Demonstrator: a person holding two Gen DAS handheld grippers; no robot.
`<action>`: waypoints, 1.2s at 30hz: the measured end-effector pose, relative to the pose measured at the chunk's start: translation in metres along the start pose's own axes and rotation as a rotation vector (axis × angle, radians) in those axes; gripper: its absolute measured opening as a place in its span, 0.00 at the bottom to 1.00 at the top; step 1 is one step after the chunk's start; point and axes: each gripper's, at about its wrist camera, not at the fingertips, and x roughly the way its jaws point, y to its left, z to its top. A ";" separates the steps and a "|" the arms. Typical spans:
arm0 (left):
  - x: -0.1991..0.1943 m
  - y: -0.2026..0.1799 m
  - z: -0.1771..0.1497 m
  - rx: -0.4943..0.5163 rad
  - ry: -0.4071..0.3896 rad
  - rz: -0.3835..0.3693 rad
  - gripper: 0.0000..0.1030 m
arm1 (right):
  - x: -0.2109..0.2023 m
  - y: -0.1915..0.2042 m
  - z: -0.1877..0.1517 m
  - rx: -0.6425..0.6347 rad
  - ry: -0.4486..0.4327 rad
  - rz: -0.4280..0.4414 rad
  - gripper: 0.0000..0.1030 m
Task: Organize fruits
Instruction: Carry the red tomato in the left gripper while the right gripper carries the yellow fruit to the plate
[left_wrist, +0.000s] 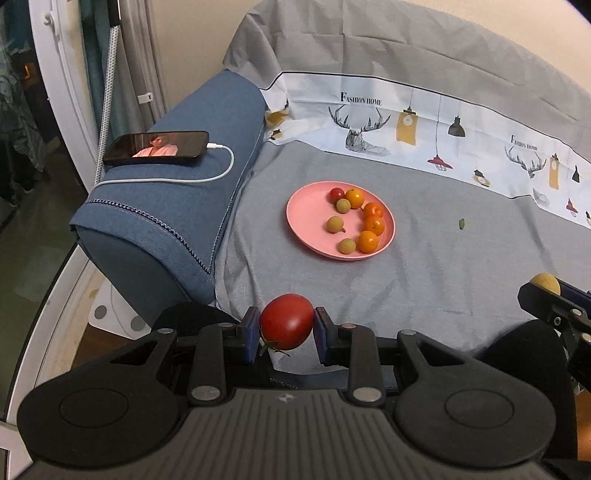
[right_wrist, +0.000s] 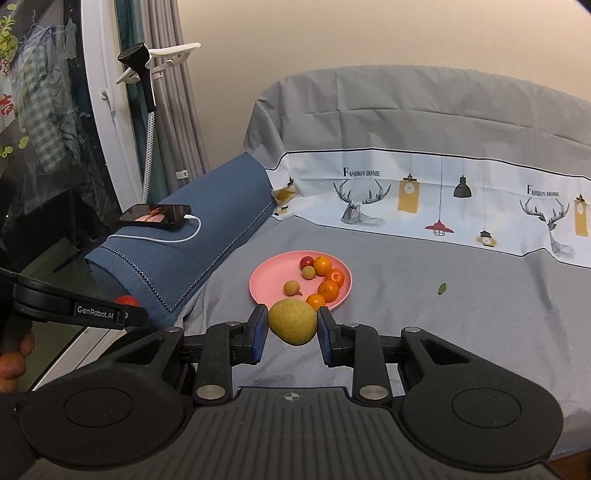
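Observation:
My left gripper (left_wrist: 287, 328) is shut on a red tomato (left_wrist: 286, 321) and holds it above the grey sofa seat, short of the pink plate (left_wrist: 310, 218). My right gripper (right_wrist: 292, 328) is shut on a yellow-green pear-like fruit (right_wrist: 292, 321), just in front of the pink plate (right_wrist: 269, 280). The plate holds several small oranges (left_wrist: 373, 225), three pale longans (left_wrist: 335, 224) and one small red tomato (left_wrist: 336, 192). The right gripper with its fruit (left_wrist: 546, 282) shows at the right edge of the left wrist view. The left gripper's side (right_wrist: 92, 312) and its tomato (right_wrist: 127, 300) show in the right wrist view.
A blue armrest (left_wrist: 173, 206) at the left carries a phone (left_wrist: 157, 147) on a white charging cable (left_wrist: 221, 170). A small green leaf (left_wrist: 461, 223) lies on the grey sofa cover (left_wrist: 424, 258) to the right of the plate. A printed cloth (left_wrist: 424, 129) runs along the backrest.

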 end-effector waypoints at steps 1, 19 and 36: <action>0.001 0.000 0.000 -0.001 -0.001 -0.001 0.33 | 0.001 0.000 0.000 -0.001 0.000 -0.001 0.29; 0.007 0.002 0.002 -0.006 0.007 -0.001 0.33 | 0.005 0.002 0.001 -0.013 0.014 -0.005 0.29; 0.025 0.005 0.007 -0.009 0.043 0.000 0.33 | 0.024 -0.006 0.003 0.014 0.054 -0.023 0.29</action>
